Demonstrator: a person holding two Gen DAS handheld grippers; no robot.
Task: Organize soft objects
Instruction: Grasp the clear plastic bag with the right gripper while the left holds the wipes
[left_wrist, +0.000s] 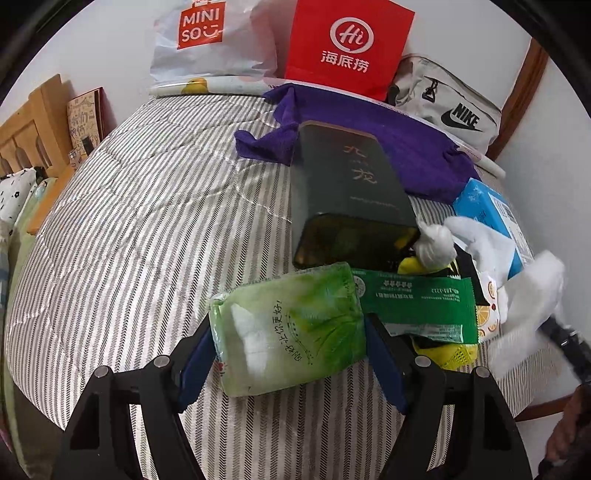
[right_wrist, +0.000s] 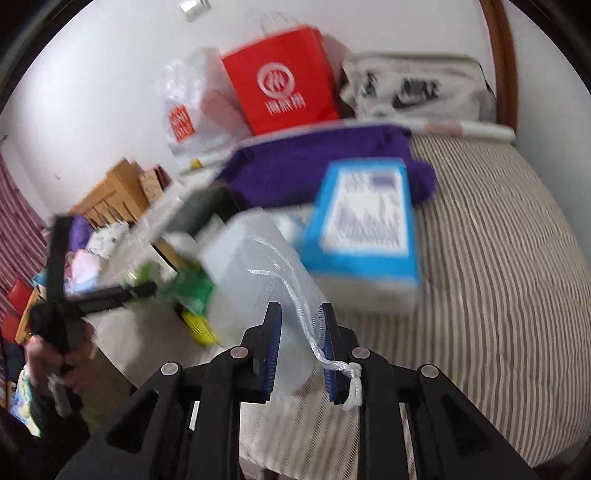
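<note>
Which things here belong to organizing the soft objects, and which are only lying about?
Part of the job:
- green tissue pack, between the left tongs
- white mesh drawstring bag, gripped by the right tongs
- purple cloth
- dark open box

Lying about:
- red paper bag
- Miniso bag
- Nike bag
- blue carton

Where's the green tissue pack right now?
In the left wrist view, the green tissue pack sits low and central on the striped bed, between the left hand-held gripper's fingers, beside a green wrapper.
</note>
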